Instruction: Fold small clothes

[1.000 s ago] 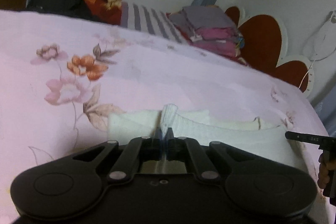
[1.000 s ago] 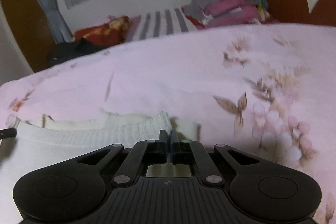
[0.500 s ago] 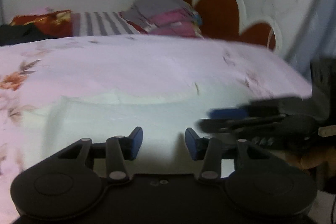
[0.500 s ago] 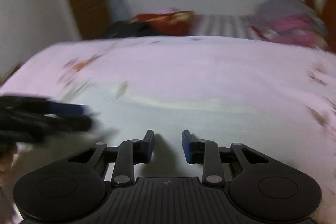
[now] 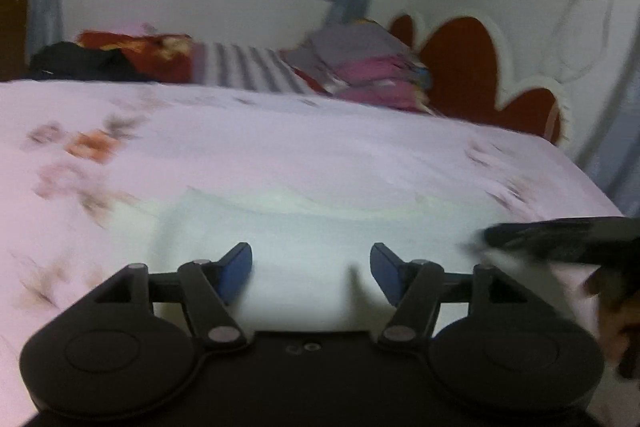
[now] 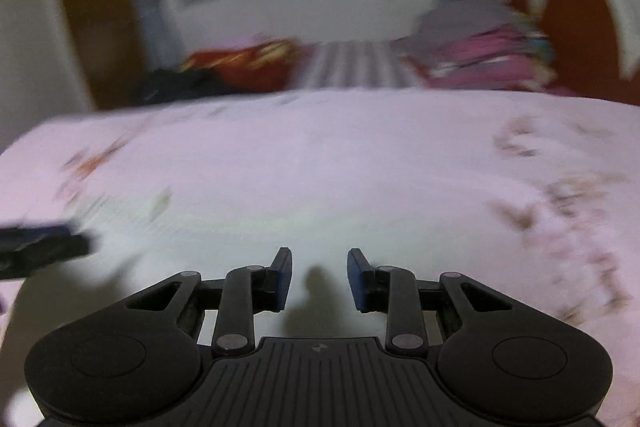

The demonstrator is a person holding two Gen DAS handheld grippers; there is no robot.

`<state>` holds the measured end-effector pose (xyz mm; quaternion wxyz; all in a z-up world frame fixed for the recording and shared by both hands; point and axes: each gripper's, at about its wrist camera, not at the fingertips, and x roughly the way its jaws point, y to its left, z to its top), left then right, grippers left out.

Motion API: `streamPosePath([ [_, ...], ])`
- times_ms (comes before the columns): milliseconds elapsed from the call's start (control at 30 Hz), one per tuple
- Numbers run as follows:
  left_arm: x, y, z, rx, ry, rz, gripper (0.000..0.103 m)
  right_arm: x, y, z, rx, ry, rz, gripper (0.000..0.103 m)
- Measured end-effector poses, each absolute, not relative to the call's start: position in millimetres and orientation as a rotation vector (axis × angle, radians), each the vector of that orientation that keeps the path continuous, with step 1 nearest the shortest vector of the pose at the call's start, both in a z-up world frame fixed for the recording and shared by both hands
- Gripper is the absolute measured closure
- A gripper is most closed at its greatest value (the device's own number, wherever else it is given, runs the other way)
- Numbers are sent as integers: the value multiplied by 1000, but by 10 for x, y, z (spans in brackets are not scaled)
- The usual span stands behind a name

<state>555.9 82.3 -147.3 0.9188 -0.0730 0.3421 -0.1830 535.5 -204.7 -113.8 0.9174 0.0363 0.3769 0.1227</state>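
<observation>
A small white garment (image 5: 304,227) lies flat on the pink flowered bedspread (image 5: 240,147), blurred in both views. My left gripper (image 5: 311,269) hovers over its near part, jaws opening, nothing between the blue pads. In the right wrist view the same white garment (image 6: 248,239) spreads under my right gripper (image 6: 319,277), whose jaws stand apart with only cloth below them. Each gripper shows in the other's view: the right gripper (image 5: 560,237) at the right edge with a hand (image 5: 618,315) behind it, the left gripper (image 6: 44,247) at the left edge.
A stack of folded clothes (image 5: 360,71) in grey and pink sits at the head of the bed by the red headboard (image 5: 464,75). A striped pillow (image 5: 248,67), a red cloth (image 5: 140,51) and dark clothing (image 5: 80,65) lie along the far side under the window.
Both grippers were shut on the garment's ribbed edge a second ago. They have let it go, opened and drawn back, and the garment now lies flat.
</observation>
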Motion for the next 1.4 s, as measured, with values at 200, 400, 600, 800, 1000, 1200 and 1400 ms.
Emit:
streamPosePath([
  [200,5433,543,-1652,-84,761,-399,44,5088,-1756,-1334,26,812,386,73],
  [400,5291,995,-1595,-162,750,-303,47,5082,-2389,-1370,97,847,160,73],
  [600,4983,492,-1518,-61,719,-399,38,4824,-1938,-1213,64,837,324,73],
  [800,4817,543,-1549,-92,770,-362,42,4666,-1849,-1215,54,852,294,73],
  [1000,4437,499,-1584,-121,776,-342,43,4163,-1563,-1198,35,873,405,73],
  [1200,4147,475,-1666,-129,773,-321,43,3857,-1391,-1348,2,897,400,73],
  [1400,4066,568,-1641,-102,768,-260,43,3868,-1419,-1403,7,894,382,73],
])
